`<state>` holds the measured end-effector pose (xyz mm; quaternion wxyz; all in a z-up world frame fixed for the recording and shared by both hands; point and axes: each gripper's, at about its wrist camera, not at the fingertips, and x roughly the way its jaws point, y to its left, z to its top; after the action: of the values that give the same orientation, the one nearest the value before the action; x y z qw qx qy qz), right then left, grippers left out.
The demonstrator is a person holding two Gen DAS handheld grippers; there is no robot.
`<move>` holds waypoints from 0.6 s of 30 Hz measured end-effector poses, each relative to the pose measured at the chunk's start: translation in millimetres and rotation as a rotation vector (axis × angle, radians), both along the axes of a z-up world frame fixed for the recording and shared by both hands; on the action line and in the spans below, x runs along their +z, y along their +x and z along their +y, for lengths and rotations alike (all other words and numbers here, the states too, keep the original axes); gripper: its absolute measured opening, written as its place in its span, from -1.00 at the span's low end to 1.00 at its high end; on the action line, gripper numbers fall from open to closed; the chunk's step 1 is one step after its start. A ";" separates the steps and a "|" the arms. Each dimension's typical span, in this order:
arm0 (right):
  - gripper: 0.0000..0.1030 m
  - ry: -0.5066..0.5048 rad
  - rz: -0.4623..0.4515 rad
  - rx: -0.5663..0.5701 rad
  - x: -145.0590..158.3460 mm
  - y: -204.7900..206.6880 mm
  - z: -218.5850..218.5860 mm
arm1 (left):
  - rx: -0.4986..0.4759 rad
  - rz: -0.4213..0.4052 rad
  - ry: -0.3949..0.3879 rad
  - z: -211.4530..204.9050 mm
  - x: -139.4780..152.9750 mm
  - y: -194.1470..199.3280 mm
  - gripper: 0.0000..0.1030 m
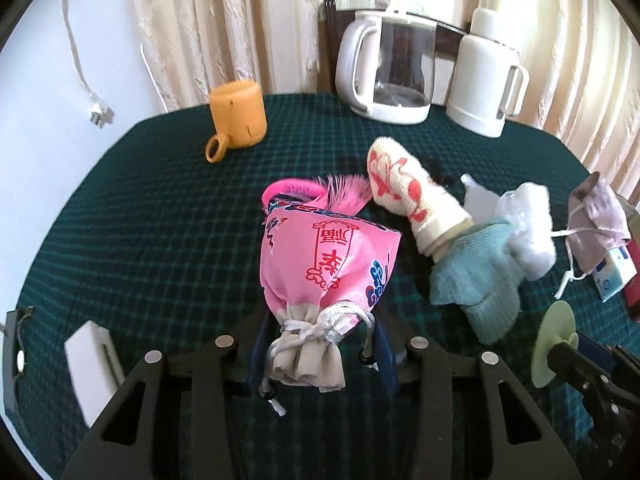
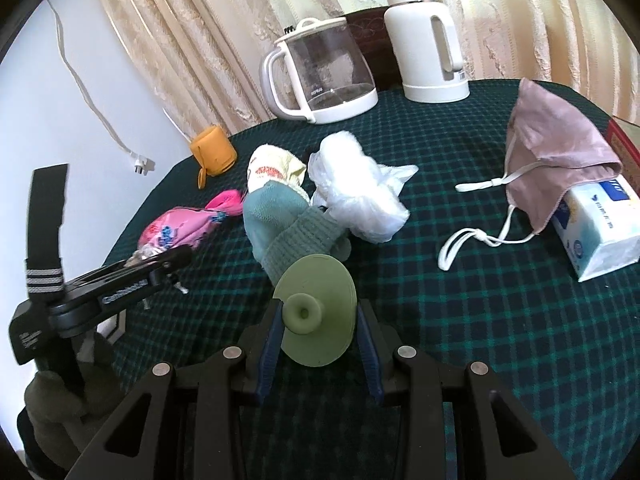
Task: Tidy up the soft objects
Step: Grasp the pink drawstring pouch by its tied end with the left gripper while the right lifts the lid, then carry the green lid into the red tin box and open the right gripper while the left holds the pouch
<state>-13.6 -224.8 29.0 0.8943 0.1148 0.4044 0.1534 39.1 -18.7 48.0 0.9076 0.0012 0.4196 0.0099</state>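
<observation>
The left gripper (image 1: 318, 344) has its jaws clenched on the tied beige neck of a pink satin drawstring pouch printed with red and blue motifs (image 1: 324, 264), which stretches forward from the fingers over a bench covered in dark green checked cloth (image 1: 140, 220). A bright pink fringed tassel (image 1: 344, 190) shows at the pouch's far end.

The right gripper (image 2: 318, 330) grasps a pale green round silicone disc with a knob in its middle (image 2: 316, 312), the jaws closed on either side of the knob.

Just right of the pouch lies a heap of soft things: a cream fluffy sock with red pattern (image 1: 404, 196), a light teal knitted sock (image 1: 476, 280) touching it, and a crumpled white plastic bag (image 1: 528, 232) against the teal sock. Farther right, a mauve cloth face mask with white straps (image 2: 560, 148) leans on a white tissue pack with blue print (image 2: 600, 232).

At the back of the bench stand an orange soft cup with a ring loop (image 1: 238, 114), a clear glass kettle with white handle (image 1: 384, 68) and a white thermos jug (image 1: 484, 80). A white block (image 1: 94, 364) lies near the left edge. Cream curtains (image 1: 224, 20) hang behind.
</observation>
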 end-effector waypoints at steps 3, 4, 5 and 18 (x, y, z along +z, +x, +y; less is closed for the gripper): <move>-0.25 0.004 -0.012 -0.013 4.1 -5.2 -5.5 | 0.000 -0.025 -0.003 -1.4 10.5 -8.0 -0.13; -0.25 0.005 -0.016 -0.020 5.6 -6.8 -7.5 | -0.001 -0.031 -0.004 -2.0 13.3 -10.1 -0.13; -0.25 0.007 -0.021 -0.027 7.1 -8.5 -10.3 | -0.002 -0.040 -0.004 -3.4 17.0 -12.7 -0.13; -0.25 0.013 -0.099 -0.177 31.4 -19.7 -66.7 | -0.032 -0.102 0.007 -26.6 41.1 -34.1 -0.12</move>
<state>-33.2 -291.5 60.4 0.9225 0.1483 0.3470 0.0817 5.0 -45.2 89.1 0.9279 0.0106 0.3726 -0.0028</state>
